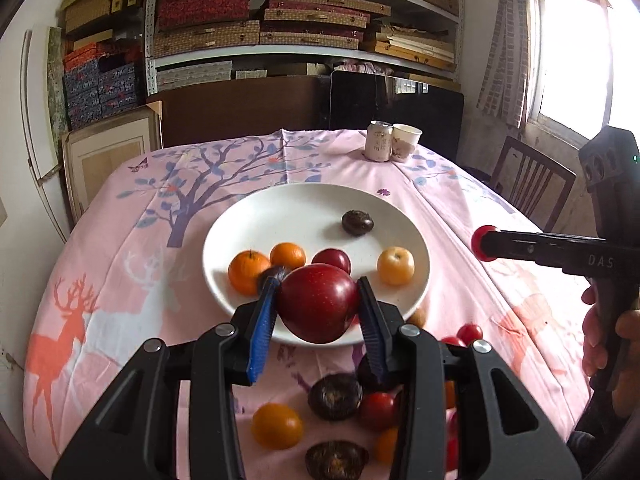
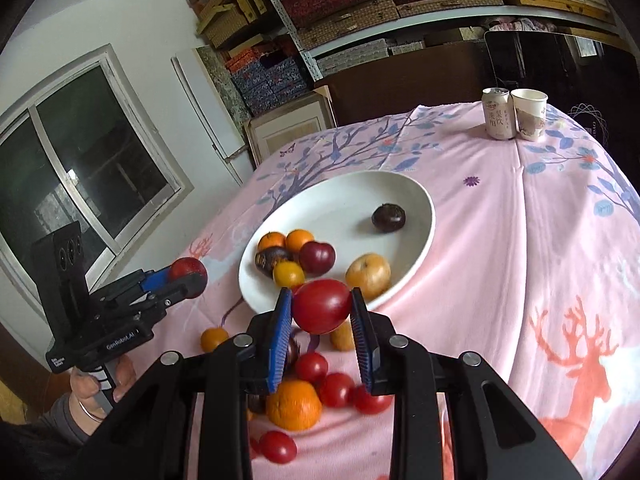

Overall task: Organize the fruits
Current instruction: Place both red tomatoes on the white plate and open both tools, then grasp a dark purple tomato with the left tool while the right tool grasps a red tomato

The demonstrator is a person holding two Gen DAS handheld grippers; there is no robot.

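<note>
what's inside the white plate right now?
In the white plate: two oranges, a red plum, a yellow fruit, a smaller yellow one, two dark fruits. The held tomato hides the near rim.

Daylight pours in from the window (image 1: 572, 56), blown out to white glare in the left view. Soft, even light on the table (image 1: 460, 184), faint shadows under the fruit. Fisheye bends the shelves (image 1: 304, 52); dark vignette at the corners. Slight motion blur near the lower fruit.
</note>
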